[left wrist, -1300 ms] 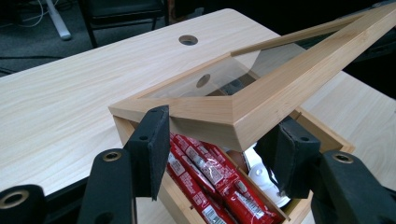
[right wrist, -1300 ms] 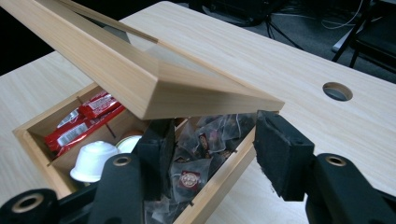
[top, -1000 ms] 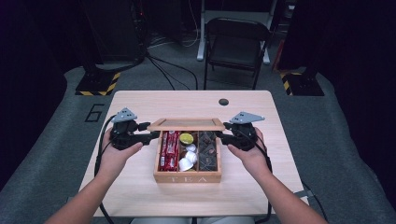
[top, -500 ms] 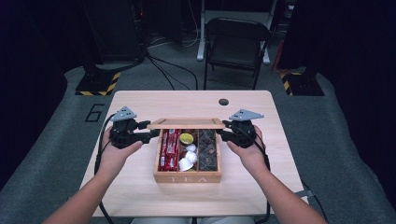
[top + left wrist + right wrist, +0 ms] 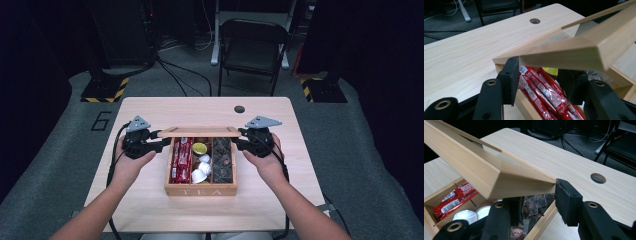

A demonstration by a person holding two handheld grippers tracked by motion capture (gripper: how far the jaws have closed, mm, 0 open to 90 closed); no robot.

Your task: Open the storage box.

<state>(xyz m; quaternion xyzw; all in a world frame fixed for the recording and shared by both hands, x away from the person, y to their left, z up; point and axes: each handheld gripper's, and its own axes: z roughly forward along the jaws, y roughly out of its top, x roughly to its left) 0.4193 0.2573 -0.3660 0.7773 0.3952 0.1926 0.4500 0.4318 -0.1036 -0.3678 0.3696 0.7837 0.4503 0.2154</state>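
Wooden tea box (image 5: 201, 189) sits mid-table (image 5: 150, 210), its hinged lid (image 5: 200, 132) raised; left tool (image 5: 161, 140) and right tool (image 5: 241, 139) each clamp one lid end, jaws having just closed; red packets (image 5: 181, 159) lie inside the box's left compartment

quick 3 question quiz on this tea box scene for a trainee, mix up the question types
1. True or false: the lid of the wooden tea box lies flat and fully closed.
2. Which compartment holds the red packets? A. the person's left B. middle C. the person's right
3. What does each gripper, left gripper and right gripper, have between its jaws?

Key
1. False: the lid is tilted up and the compartments show beneath it.
2. A.
3. One end of the lid each: the left gripper is at its left end, the right gripper at its right end, with the jaws on either side of the lid's frame.
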